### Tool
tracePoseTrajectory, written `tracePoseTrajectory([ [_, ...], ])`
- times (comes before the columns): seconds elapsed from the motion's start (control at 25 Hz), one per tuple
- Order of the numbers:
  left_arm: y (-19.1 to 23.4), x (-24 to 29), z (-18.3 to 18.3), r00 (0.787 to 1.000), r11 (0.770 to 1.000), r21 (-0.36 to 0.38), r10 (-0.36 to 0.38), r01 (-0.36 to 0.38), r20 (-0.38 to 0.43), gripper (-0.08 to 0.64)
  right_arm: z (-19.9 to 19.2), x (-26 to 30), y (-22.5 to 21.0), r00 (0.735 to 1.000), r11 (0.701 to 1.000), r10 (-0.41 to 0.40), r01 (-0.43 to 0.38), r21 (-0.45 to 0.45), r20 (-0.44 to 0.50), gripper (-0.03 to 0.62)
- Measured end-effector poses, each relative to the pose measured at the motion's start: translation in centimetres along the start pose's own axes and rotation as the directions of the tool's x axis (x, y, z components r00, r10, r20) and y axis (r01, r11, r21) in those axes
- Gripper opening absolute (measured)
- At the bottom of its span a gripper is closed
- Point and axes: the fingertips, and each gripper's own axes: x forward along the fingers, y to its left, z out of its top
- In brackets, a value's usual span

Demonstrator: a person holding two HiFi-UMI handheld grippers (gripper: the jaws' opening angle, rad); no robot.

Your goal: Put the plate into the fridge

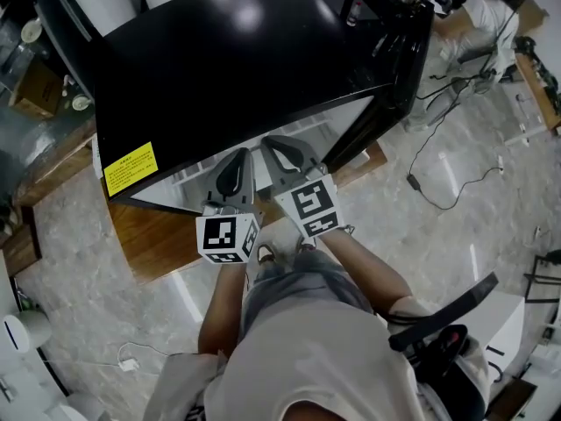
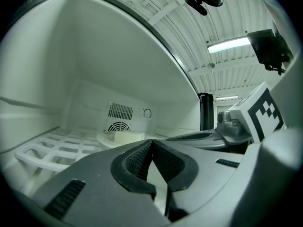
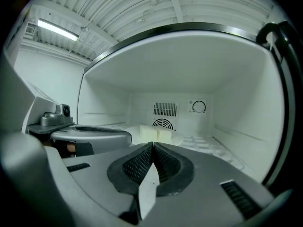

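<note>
The white plate [image 2: 121,137] rests on the wire shelf [image 2: 49,148] inside the open fridge [image 1: 237,51], carrying pale blocks of food. In the right gripper view the plate [image 3: 152,133] lies ahead, before the back wall's vent. My left gripper [image 2: 152,144] is shut with nothing between its pads, and it stays back from the plate at the fridge mouth. The right gripper [image 3: 153,146] is shut and empty too, beside the left one. From the head view, the left gripper [image 1: 237,167] and right gripper [image 1: 282,154] point side by side into the white compartment.
The fridge stands on a wooden platform [image 1: 158,235]; its black door [image 1: 390,77] hangs open to the right. Cables [image 1: 447,182] trail over the marble floor. A cardboard box [image 1: 35,90] sits at the left, and a person [image 1: 491,16] is at the far right.
</note>
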Motion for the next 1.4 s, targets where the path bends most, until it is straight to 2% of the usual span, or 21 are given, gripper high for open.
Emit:
tracePoseTrajectory([
  [0.28,-0.4,-0.8,0.4,1.0,1.0,0.002,-0.02,0.02,0.017,0.02,0.5,-0.7,0.0,0.999,1.0,-0.027,0.026,0.018,0.03,0.018],
  [0.44,-1.3,-2.4,-0.3,0.999,0.999,-0.025,-0.043,0.043,0.005,0.02,0.5,-2.4,0.3,0.998,0.997,-0.052,0.05,0.053,0.04,0.018],
  [0.6,-1.8,-4.0,-0.9,0.999,0.998,-0.049,-0.049,0.049,0.0,0.02,0.4,-3.7,1.2,0.997,0.997,-0.061,0.059,0.045,0.045,0.018],
  [0.8,-2.7,-6.1,-1.2,1.0,0.998,-0.056,-0.008,0.008,0.002,0.02,0.6,-5.9,2.8,0.997,0.998,-0.057,0.057,0.001,0.055,0.018],
  [0.96,-4.0,-7.8,-0.8,0.998,0.997,-0.04,0.059,-0.059,0.012,0.02,0.2,-8.6,3.7,0.998,1.0,0.003,-0.003,-0.001,0.058,0.018],
  [1.08,-8.0,-8.8,-0.5,0.995,0.994,-0.043,0.098,-0.097,0.023,0.02,-0.6,-13.1,2.5,0.998,1.0,0.025,-0.024,-0.01,0.053,0.018],
  [1.28,-17.9,-10.3,-0.2,0.981,0.98,-0.069,0.19,-0.187,0.042,0.02,-2.3,-23.1,-0.9,0.996,0.998,0.052,-0.05,-0.036,0.07,0.017],
  [1.4,-23.0,-11.4,0.2,0.977,0.977,-0.064,0.207,-0.203,0.051,0.02,-2.8,-28.6,-1.9,0.996,0.997,0.053,-0.049,-0.059,0.073,0.017],
])
